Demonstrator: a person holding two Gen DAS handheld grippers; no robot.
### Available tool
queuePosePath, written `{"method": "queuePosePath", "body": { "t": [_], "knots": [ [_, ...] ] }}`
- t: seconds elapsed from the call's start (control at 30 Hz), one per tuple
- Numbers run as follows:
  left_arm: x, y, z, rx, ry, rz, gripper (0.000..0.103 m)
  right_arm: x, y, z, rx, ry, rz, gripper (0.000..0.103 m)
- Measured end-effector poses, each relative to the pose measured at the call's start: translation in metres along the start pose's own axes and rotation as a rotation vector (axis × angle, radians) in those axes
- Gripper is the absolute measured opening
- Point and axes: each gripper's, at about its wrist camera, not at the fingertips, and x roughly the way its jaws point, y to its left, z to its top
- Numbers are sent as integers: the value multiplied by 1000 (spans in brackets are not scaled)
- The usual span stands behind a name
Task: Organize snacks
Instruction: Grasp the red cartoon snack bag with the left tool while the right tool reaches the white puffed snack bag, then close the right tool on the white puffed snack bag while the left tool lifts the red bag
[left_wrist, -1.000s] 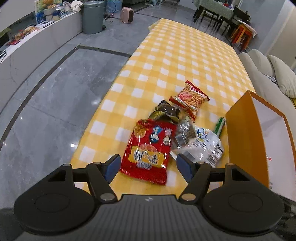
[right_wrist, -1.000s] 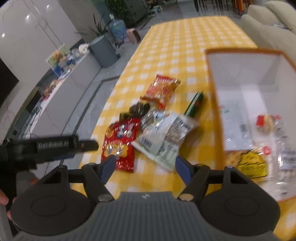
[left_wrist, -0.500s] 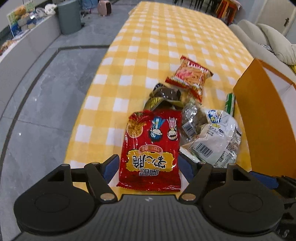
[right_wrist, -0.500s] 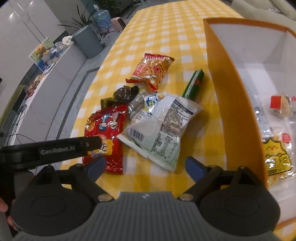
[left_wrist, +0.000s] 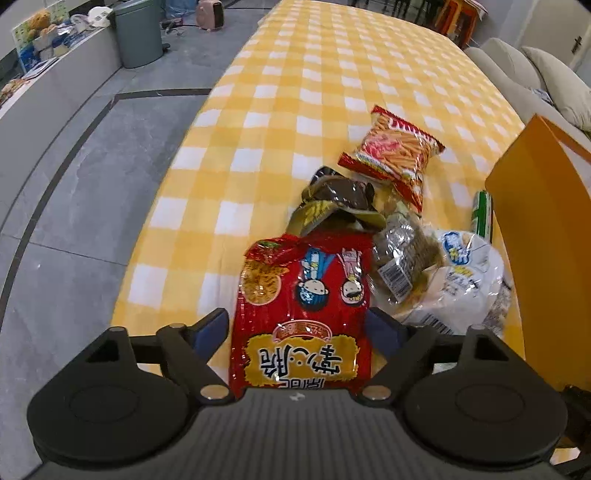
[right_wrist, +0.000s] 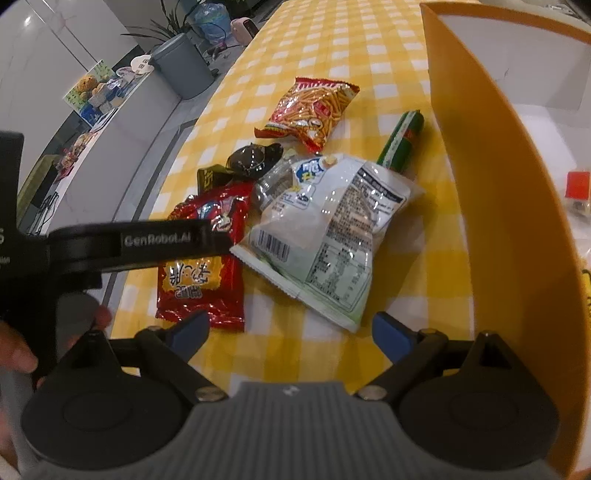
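Yellow-checked tabletop (left_wrist: 295, 96) still carried five loose packets beside the orange box (right_wrist: 491, 206), which already held a few. Left claw (left_wrist: 297, 325), opening, straddled the red packet (left_wrist: 306, 295) ungripped; right claw (right_wrist: 291, 332) gaped empty.

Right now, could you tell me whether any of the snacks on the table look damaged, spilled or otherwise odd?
Nothing looks spilled or torn. The snacks lie in a loose, overlapping heap beside the orange box: the white bag rests on a clear packet, and the crumpled dark wrapper sits against the red bag. The green stick lies apart.
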Motion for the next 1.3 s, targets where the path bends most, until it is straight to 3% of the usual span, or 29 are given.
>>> {"method": "queuePosePath", "body": {
  "t": [0.27,0.37,0.57,0.8,0.97,1.17,1.3],
  "knots": [
    [13,-5,-4,22,10,25,103,3,-6,0,20,2,6,93],
    [10,-9,-4,57,22,48,84,2,-8,0,38,-5,-8,92],
    [6,0,-5,32,29,30,81,-1,-13,1,113,-11,0,93],
    [-12,12,-12,50,-27,28,81,-4,-25,5,355,-38,-4,93],
    [-11,29,-15,-15,16,3,81,-3,-13,13,385,-90,-92,93],
    [-10,28,-18,-1,34,8,81,19,-11,29,448,-73,-180,94],
    [-8,28,-19,-2,61,-3,81,26,-7,37,414,-101,-227,97]
  ]
}}
